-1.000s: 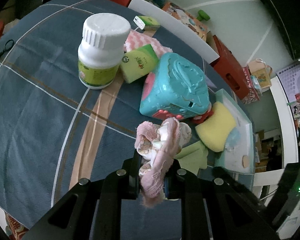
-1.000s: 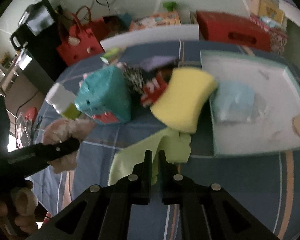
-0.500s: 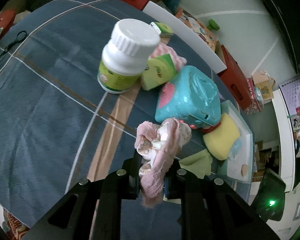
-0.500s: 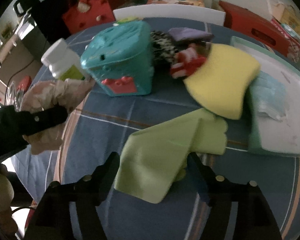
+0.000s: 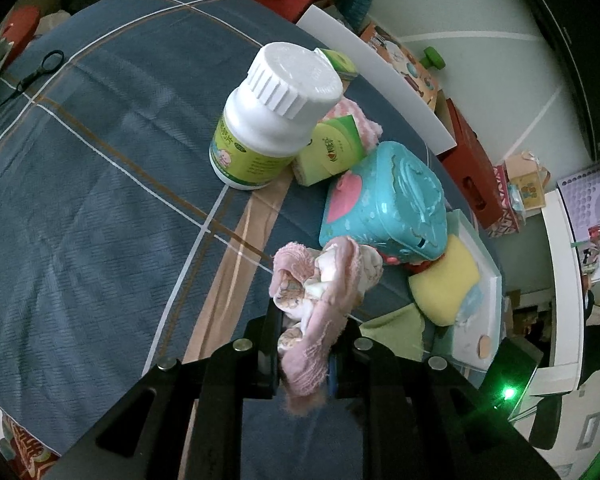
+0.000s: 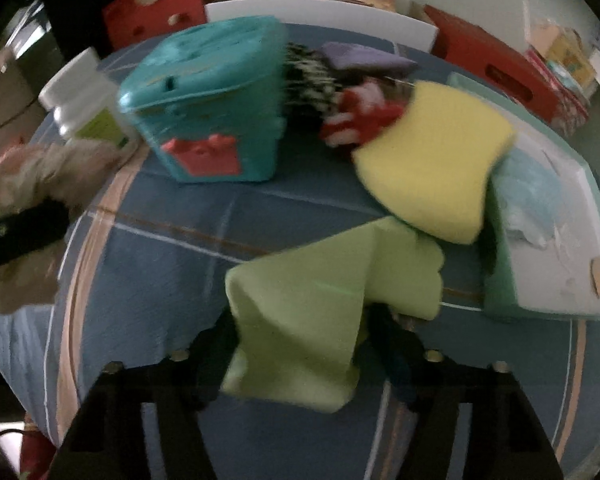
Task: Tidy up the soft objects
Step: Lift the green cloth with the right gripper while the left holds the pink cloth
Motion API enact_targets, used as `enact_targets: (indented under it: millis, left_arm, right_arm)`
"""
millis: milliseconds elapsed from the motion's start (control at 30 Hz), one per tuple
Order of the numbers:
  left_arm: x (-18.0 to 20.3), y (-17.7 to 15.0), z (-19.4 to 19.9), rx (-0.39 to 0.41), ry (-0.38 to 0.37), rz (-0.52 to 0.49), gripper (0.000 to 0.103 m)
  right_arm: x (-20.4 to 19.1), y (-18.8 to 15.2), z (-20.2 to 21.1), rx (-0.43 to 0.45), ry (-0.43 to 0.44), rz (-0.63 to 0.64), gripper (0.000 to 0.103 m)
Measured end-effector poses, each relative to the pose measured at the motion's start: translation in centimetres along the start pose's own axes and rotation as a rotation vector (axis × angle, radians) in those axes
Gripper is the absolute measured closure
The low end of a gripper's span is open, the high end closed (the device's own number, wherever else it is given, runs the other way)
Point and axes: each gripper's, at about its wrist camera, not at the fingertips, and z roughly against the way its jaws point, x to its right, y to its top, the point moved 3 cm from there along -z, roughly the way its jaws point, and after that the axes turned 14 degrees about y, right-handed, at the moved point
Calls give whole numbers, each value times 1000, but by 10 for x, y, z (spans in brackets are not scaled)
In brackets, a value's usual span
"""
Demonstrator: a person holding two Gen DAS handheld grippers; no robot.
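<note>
My left gripper is shut on a bunched pink cloth and holds it just above the blue plaid table cover. In the right wrist view, which is blurred, a light green cloth lies crumpled between the fingers of my right gripper. Its jaws are closing on either side of that cloth, and I see no firm pinch. A yellow sponge leans on the rim of a white tray that has a pale blue cloth in it.
A teal toy box stands mid-table beside a white bottle, green packets and a pink-white cloth. Behind the box lie red-white, black-white and purple soft items. Scissors lie far left.
My right gripper went from shut to wide open, sank onto the green cloth, and now straddles it with narrower jaws. My left gripper keeps its hold on the pink cloth and shifted slightly.
</note>
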Motion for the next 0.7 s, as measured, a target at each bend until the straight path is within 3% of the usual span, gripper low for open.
enact_targets:
  millis: [100,333,700]
  left_arm:
    - [0,0,0,-3,0,-2,86]
    - [1,1,-1,-6,2,-4,86]
    - [0,1,0,-6,-9,-2,86]
  right_arm:
    - [9,3,1,11,-5,-6,61]
    - [5,11,3,20,9,7,82]
    - [2,15,15,64,25,4,93]
